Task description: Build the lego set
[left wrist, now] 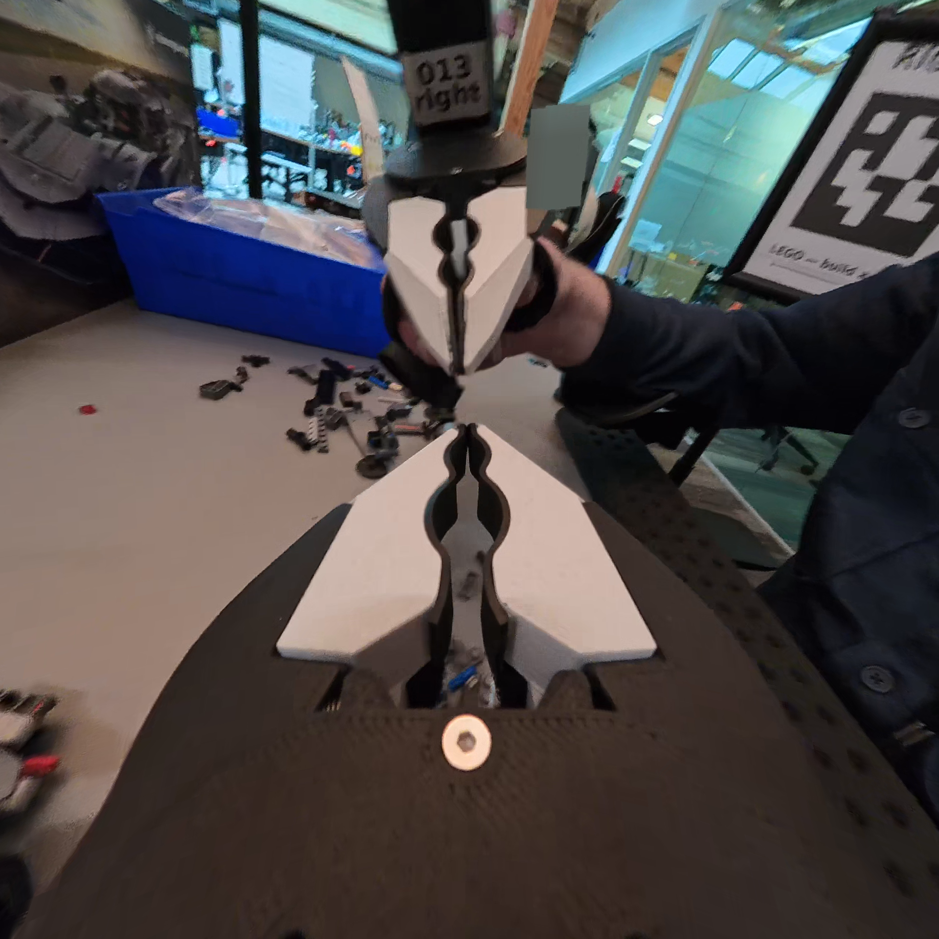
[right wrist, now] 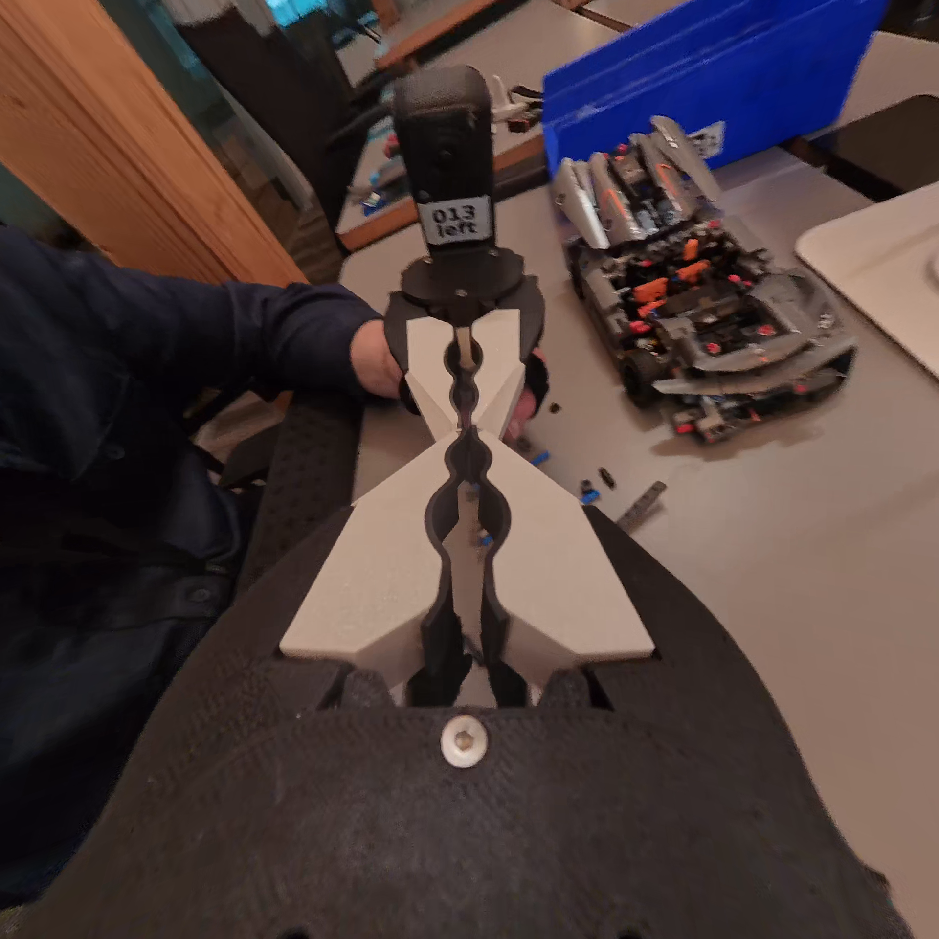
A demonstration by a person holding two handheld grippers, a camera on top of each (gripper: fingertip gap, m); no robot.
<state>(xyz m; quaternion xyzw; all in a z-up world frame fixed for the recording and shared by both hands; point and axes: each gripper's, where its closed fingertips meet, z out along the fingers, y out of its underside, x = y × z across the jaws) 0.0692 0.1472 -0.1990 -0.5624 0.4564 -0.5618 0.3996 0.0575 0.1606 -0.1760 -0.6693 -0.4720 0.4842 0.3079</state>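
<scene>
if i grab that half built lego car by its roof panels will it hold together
Probably not. The lego car shows raised grey panels and loose-looking edge pieces, so parts may pop off. It looks bulky, likely heavy for one set of fingers; lifting from the chassis seems safer.

A printed tag [left wrist: 447, 89] is being carried on the body of the right gripper [left wrist: 457, 368], and a matching tag [right wrist: 456, 221] on the left gripper [right wrist: 465, 421]. Lettering is being displayed under a black-and-white marker on the framed sign [left wrist: 838, 167], far right.

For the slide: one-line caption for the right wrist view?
Two grippers meet tip to tip, fingers closed, right gripper facing left gripper above the table, beside a half-built grey Lego car and blue bin.
</scene>
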